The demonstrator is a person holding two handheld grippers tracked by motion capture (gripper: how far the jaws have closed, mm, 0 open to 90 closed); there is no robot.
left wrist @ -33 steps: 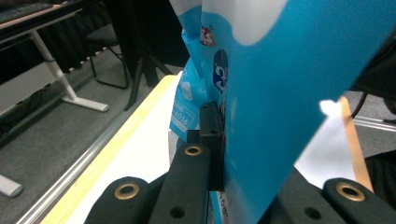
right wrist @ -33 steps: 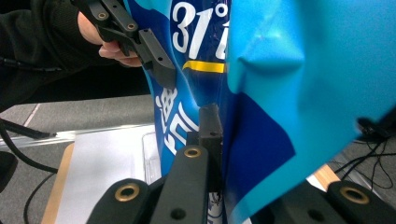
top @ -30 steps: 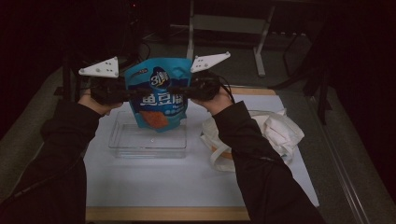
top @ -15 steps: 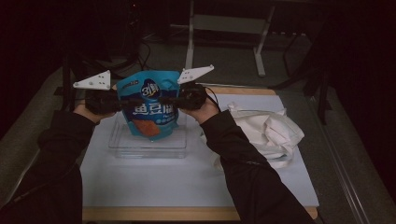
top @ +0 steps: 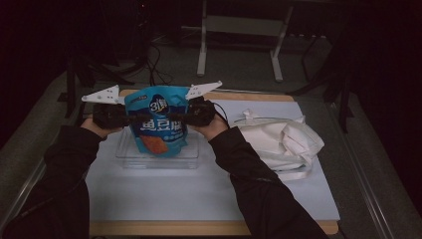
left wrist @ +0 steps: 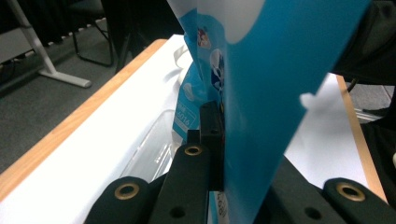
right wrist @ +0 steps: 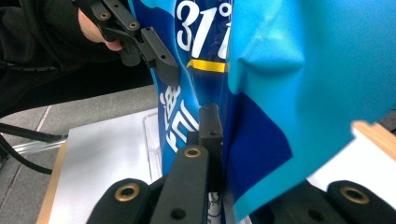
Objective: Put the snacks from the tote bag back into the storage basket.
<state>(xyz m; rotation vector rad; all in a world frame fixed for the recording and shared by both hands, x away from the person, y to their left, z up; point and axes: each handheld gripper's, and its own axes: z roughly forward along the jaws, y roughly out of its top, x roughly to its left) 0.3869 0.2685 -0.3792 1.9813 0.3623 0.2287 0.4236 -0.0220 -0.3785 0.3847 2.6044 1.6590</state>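
Dark floor and metal stands surrounded the desk (top: 209, 199), whose white top carried a clear plastic tray (top: 127, 158) and, to the right, a crumpled white cloth bag (top: 283, 142). Over the tray hung a blue snack bag (top: 158, 124), upright and pinched at both side edges. The left hand-held gripper (top: 125, 117) had its jaws closed on the bag's left edge, and the right hand-held gripper (top: 191, 113) was clamped on the right edge; each gripper view showed the blue film squeezed between black jaws. The bag's bottom sat low, at or just inside the tray, though contact could not be told. Judging by this, the carry was done and the lowering nearly so; setting the bag down and letting go remained.
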